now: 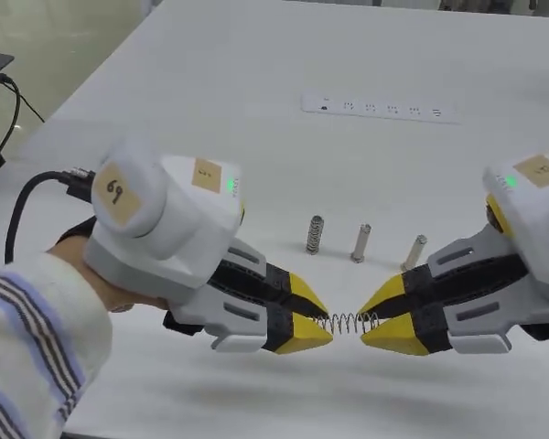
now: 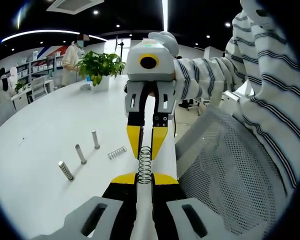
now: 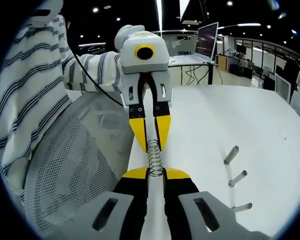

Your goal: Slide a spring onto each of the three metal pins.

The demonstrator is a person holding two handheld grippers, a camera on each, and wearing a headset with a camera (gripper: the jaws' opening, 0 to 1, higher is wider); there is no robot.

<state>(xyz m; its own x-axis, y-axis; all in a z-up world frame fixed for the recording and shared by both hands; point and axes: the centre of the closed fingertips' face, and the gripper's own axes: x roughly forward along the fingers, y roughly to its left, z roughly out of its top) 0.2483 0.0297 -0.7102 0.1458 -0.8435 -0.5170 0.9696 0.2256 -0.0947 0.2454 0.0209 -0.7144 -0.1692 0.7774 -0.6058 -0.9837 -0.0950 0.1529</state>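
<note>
At the lower left of the head view, my striped sleeve (image 1: 27,338) leads to my left gripper (image 1: 322,322). Its yellow jaws are pinched on one end of a spring (image 1: 348,321). The spring hangs level at lower centre, held off the white table (image 1: 256,110). My right gripper (image 1: 368,324) comes in from the lower right and clamps the spring's other end. Above them, mid-frame, three pins stand in a row. The leftmost pin (image 1: 316,220) wears a second spring (image 1: 315,238), while the middle pin (image 1: 361,242) and the right pin (image 1: 414,253) are bare. In the left gripper view, a loose spring (image 2: 117,152) lies on the table near the pins.
</note>
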